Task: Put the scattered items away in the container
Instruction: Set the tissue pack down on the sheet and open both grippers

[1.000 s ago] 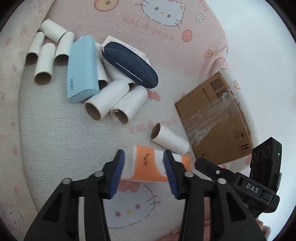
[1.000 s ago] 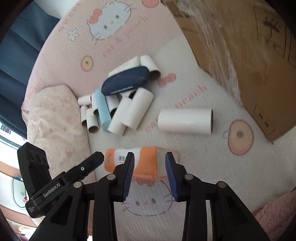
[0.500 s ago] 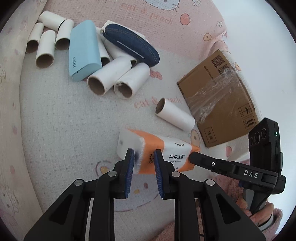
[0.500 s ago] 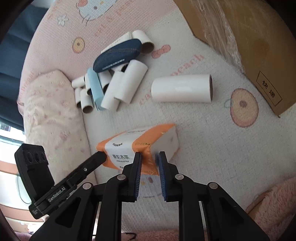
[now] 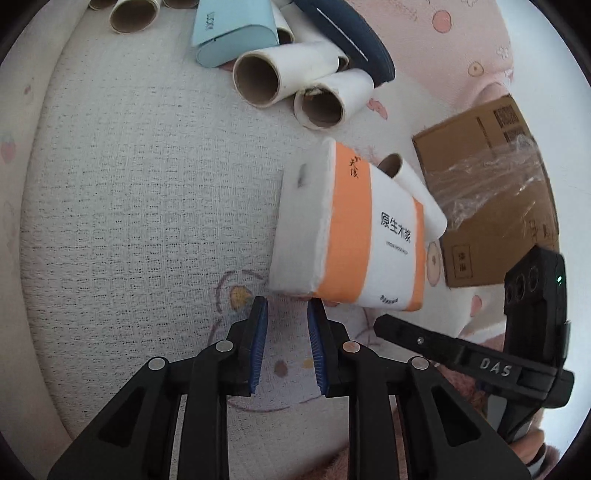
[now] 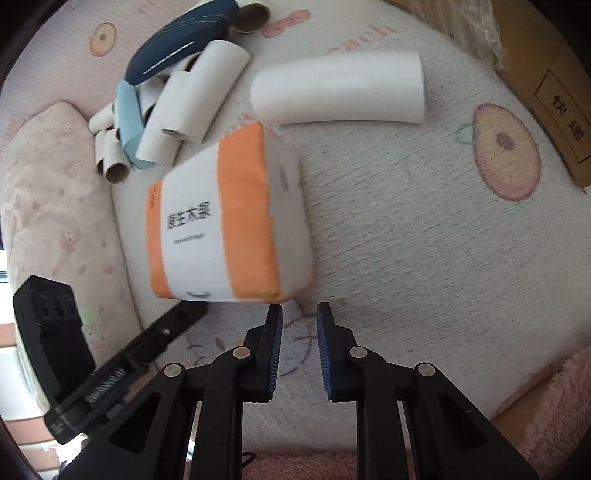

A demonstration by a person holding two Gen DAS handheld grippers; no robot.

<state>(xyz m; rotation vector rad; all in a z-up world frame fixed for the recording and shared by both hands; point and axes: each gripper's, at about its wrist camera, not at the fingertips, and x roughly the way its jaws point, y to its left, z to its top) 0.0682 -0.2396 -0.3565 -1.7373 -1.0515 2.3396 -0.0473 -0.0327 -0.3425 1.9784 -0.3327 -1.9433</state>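
An orange and white tissue pack (image 5: 351, 229) hangs lifted above the white mat, pinched at its two ends. My left gripper (image 5: 284, 304) is shut on the pack's near corner. My right gripper (image 6: 299, 310) is shut on the other end of the pack (image 6: 225, 221). A single white paper tube (image 6: 340, 92) lies just beyond it, partly hidden behind the pack in the left wrist view (image 5: 417, 192). The cardboard box (image 5: 491, 192) lies to the right.
A pile of white paper tubes (image 5: 288, 74), a light blue case (image 5: 232, 29) and a dark blue denim case (image 5: 351, 40) lies at the far side of the mat. A pink pillow (image 6: 55, 206) borders the left. Pink fluffy fabric (image 6: 554, 417) lies near right.
Both grippers closed on the ends of the tissue pack and lifted it off the mat; it now stands tilted on edge between them, nearer the cameras.
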